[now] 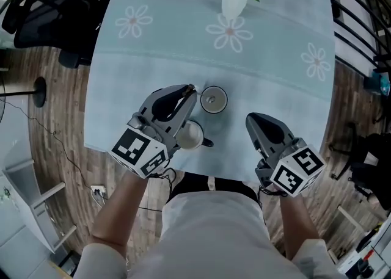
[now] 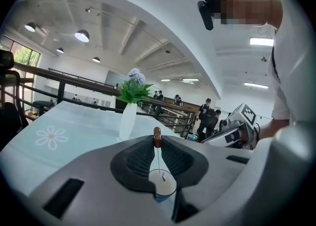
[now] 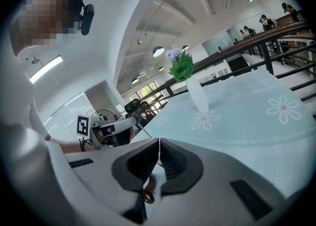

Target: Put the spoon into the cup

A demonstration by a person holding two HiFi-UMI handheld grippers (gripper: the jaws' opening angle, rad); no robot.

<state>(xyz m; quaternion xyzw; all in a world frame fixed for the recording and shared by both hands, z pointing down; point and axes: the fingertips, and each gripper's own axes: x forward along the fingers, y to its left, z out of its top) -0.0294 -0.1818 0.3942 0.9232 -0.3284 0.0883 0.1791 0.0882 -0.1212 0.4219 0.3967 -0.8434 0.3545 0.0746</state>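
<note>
My left gripper [image 1: 194, 91] is shut on a thin spoon [image 2: 157, 137]; the spoon's brown end pokes out between the fingertips. In the left gripper view [image 2: 157, 140] a white cup [image 2: 163, 184] shows through the gap under the jaws. From above, that white cup [image 1: 190, 135] sits under the left gripper, near the table's front edge. A second round cup [image 1: 214, 99] stands just right of the left fingertips. My right gripper [image 1: 249, 119] hovers to the right of both cups, with its jaws shut [image 3: 159, 143]. I see nothing clearly held in it.
A pale cloth with flower prints covers the table [image 1: 275, 82]. At the far middle stands a white vase with a green plant [image 1: 234, 0]. Black chairs [image 1: 55, 15] stand off the table's left corner, and a dark railing [image 1: 360, 21] runs along the right.
</note>
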